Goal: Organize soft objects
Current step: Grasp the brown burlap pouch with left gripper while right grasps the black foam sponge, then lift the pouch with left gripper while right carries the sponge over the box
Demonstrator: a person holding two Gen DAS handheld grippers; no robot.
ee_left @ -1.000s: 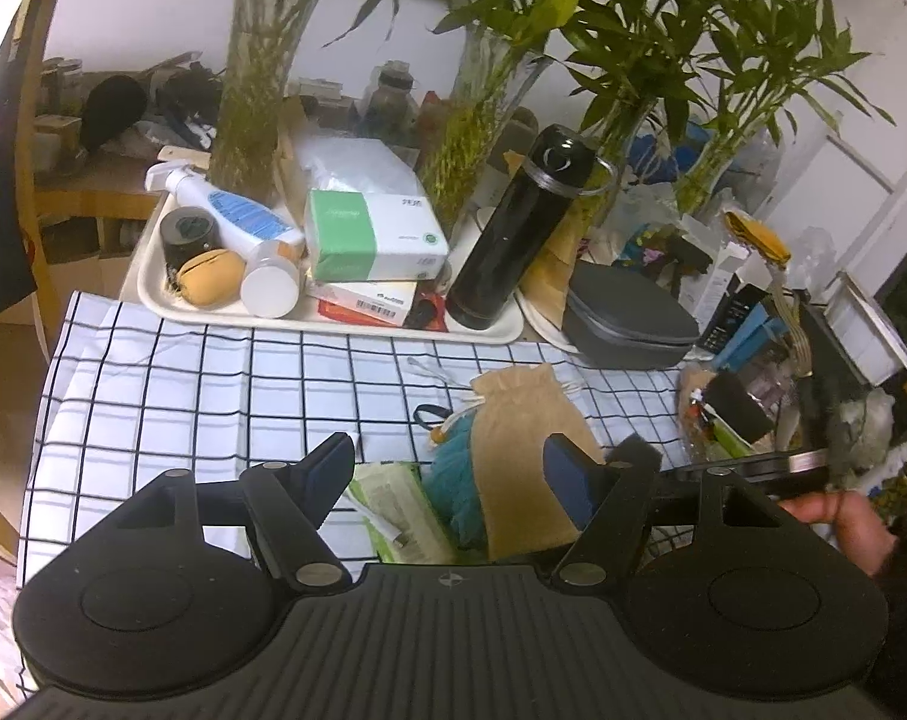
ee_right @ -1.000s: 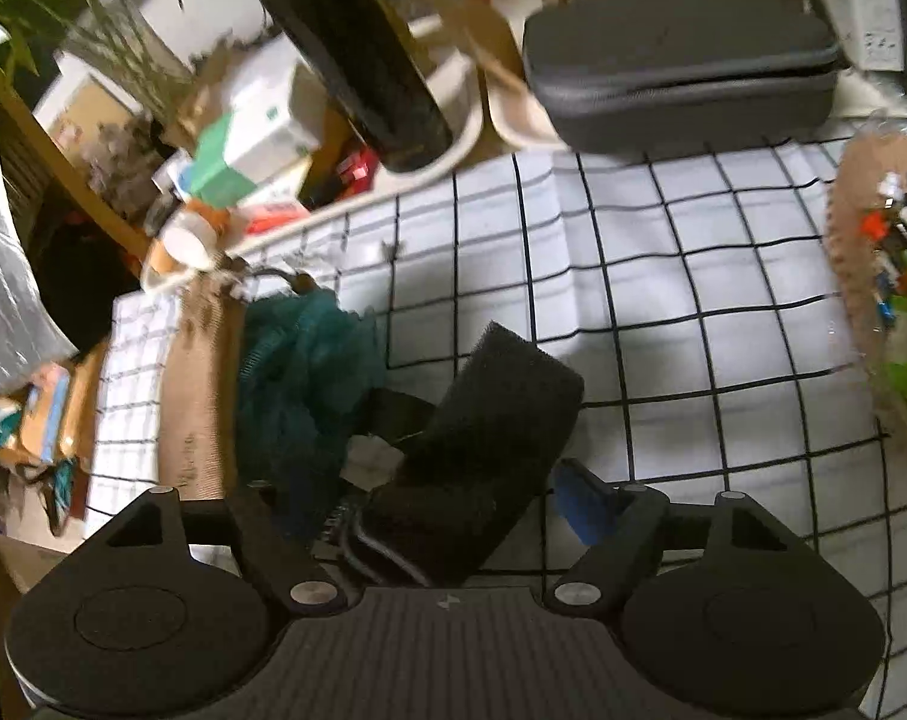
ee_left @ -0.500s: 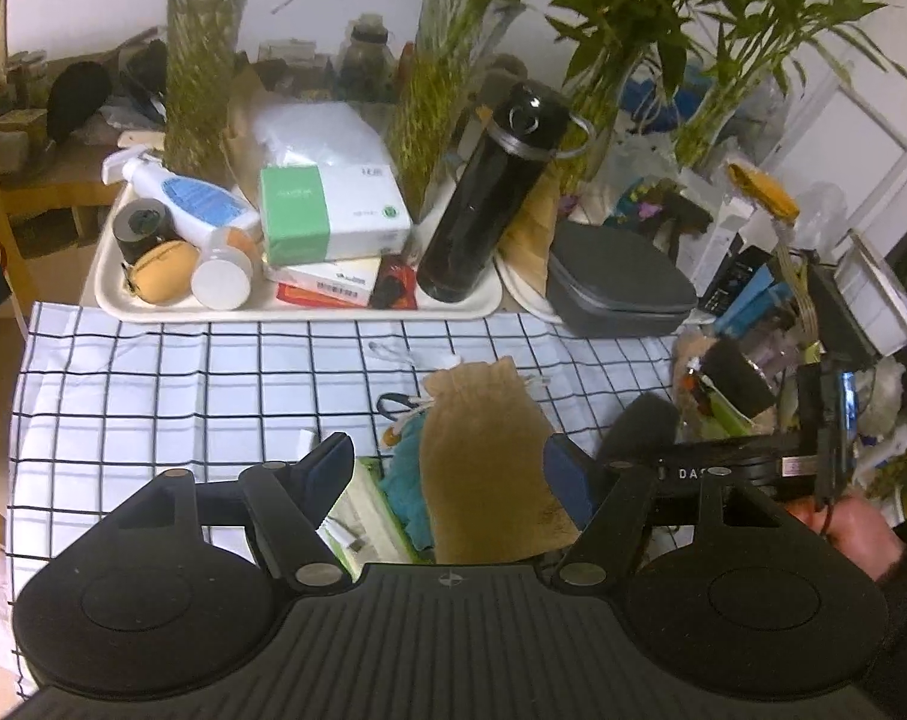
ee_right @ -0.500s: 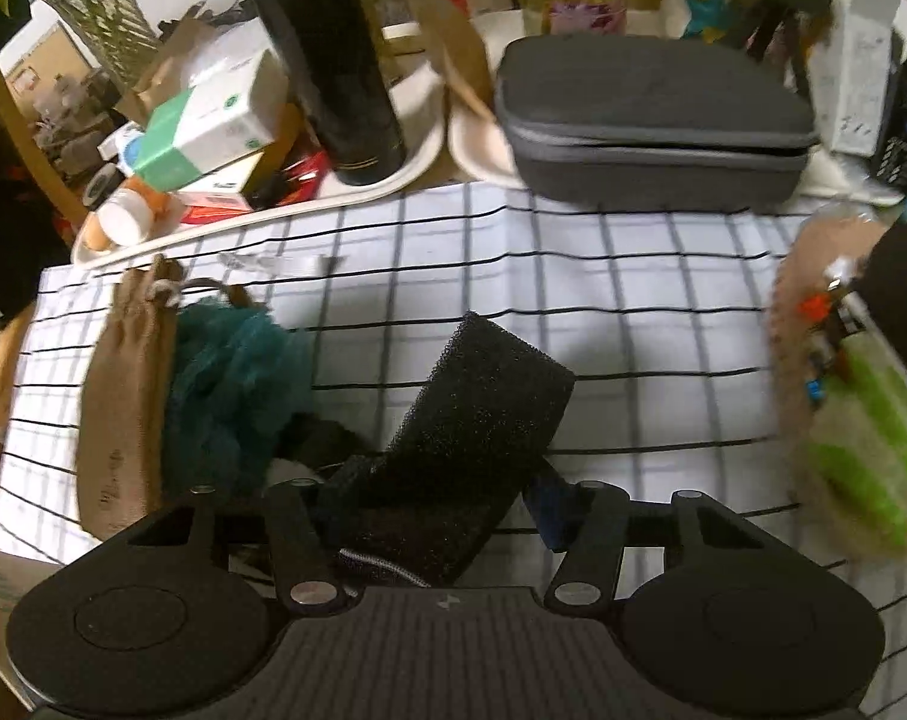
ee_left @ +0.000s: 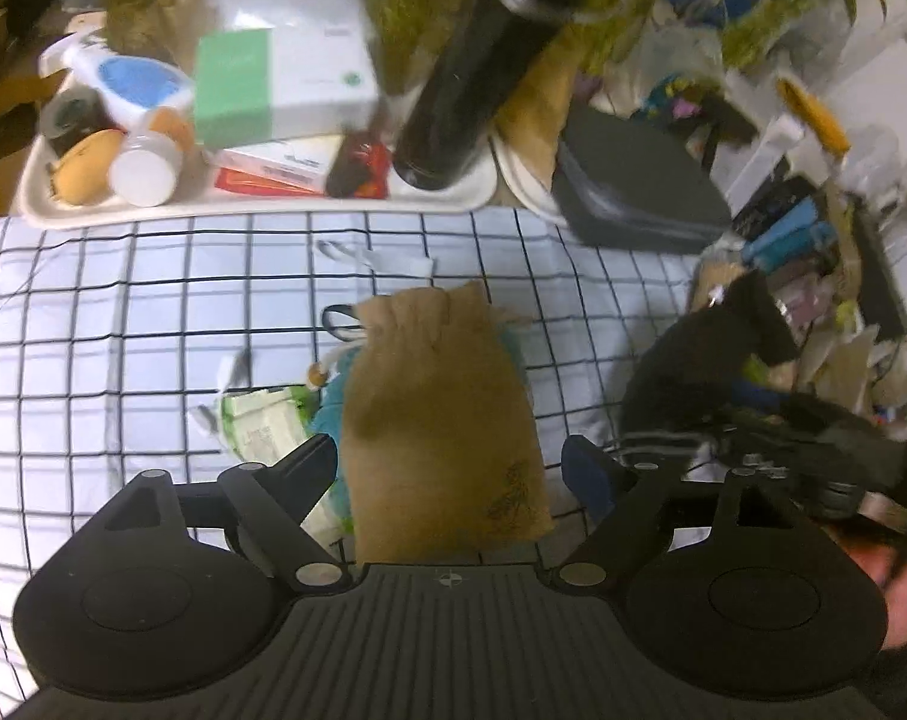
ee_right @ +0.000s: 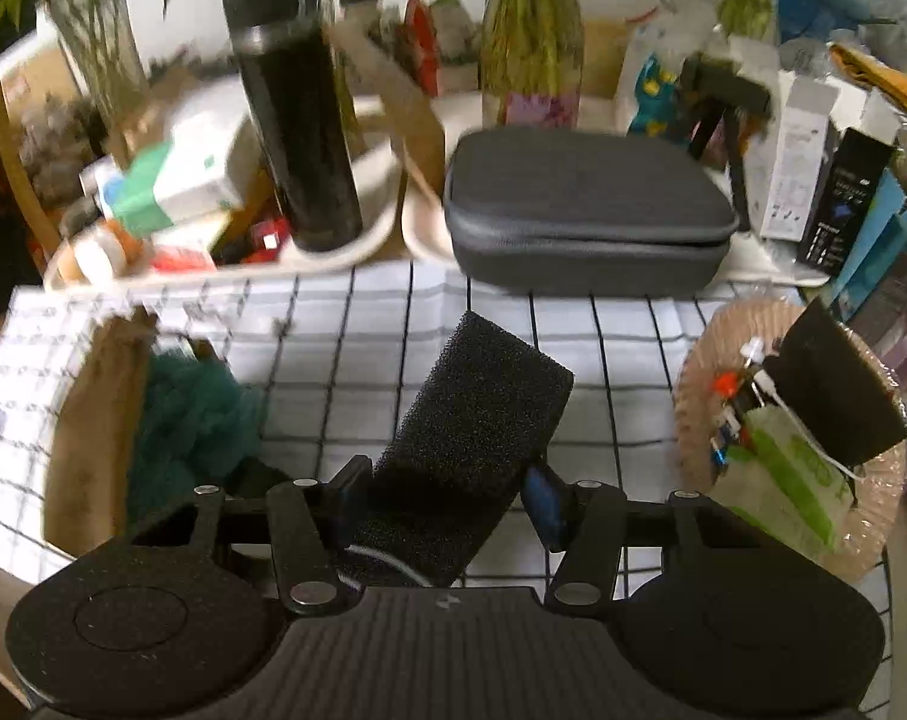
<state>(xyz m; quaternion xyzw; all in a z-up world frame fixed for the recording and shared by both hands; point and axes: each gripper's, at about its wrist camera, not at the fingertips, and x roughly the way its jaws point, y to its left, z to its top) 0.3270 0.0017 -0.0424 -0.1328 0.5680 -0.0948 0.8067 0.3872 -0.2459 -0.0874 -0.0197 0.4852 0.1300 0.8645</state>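
A brown burlap pouch (ee_left: 441, 420) lies on the checked cloth (ee_left: 123, 330), on top of a teal mesh puff (ee_left: 330, 411) and beside a green-and-white packet (ee_left: 261, 426). My left gripper (ee_left: 447, 462) hangs over the pouch with its jaws opening. The pouch lies between the fingers, and neither pad presses on it. In the right wrist view my right gripper (ee_right: 447, 489) is shut on a black foam sponge (ee_right: 477, 420), held tilted above the cloth. Pouch (ee_right: 93, 420) and puff (ee_right: 195, 420) lie to its left. The sponge (ee_left: 705, 360) also shows at the right of the left wrist view.
A round wicker basket (ee_right: 699, 396) with a green packet and a dark item sits to the right. Behind the cloth stand a grey zip case (ee_right: 585, 204), a black bottle (ee_right: 297, 120) and a cream tray (ee_left: 255, 204) of boxes and bottles. Plants in vases line the back.
My left gripper has come forward and tilted down over the pouch, and its jaws have spread. The right gripper has shut on the black sponge and raised it off the cloth.
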